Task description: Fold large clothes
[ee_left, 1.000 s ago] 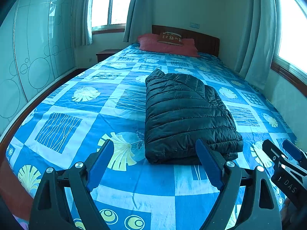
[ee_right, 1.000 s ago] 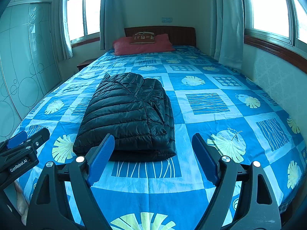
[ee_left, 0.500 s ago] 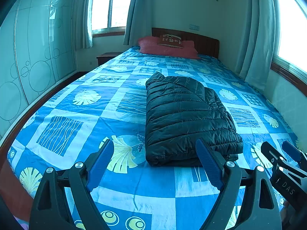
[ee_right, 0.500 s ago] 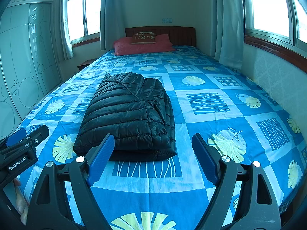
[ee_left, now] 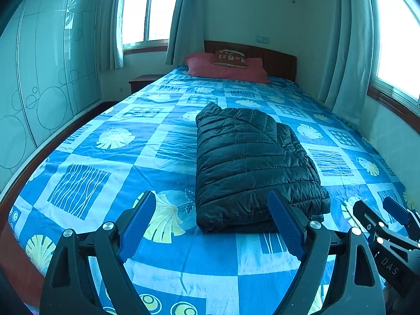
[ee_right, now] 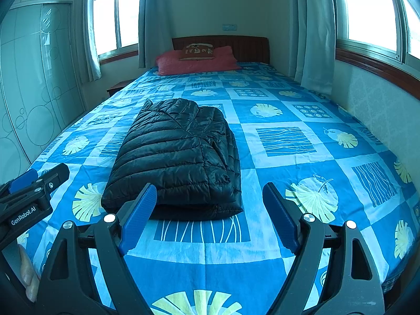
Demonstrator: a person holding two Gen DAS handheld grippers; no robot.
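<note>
A black quilted puffer jacket lies folded into a thick rectangle on the blue patterned bed. My left gripper hovers over the bed's near end just short of the jacket's front edge, open, with nothing between its blue pads. In the right wrist view the same jacket lies slightly left of centre, and my right gripper is held open and empty in front of it. Each gripper shows at the edge of the other's view: the right gripper, the left gripper.
A red pillow with a small brown cushion lies against the wooden headboard. A sliding-door wardrobe runs along the left, with a nightstand beyond it. The wall and curtains border the bed's right side. A person's fingers show at lower left.
</note>
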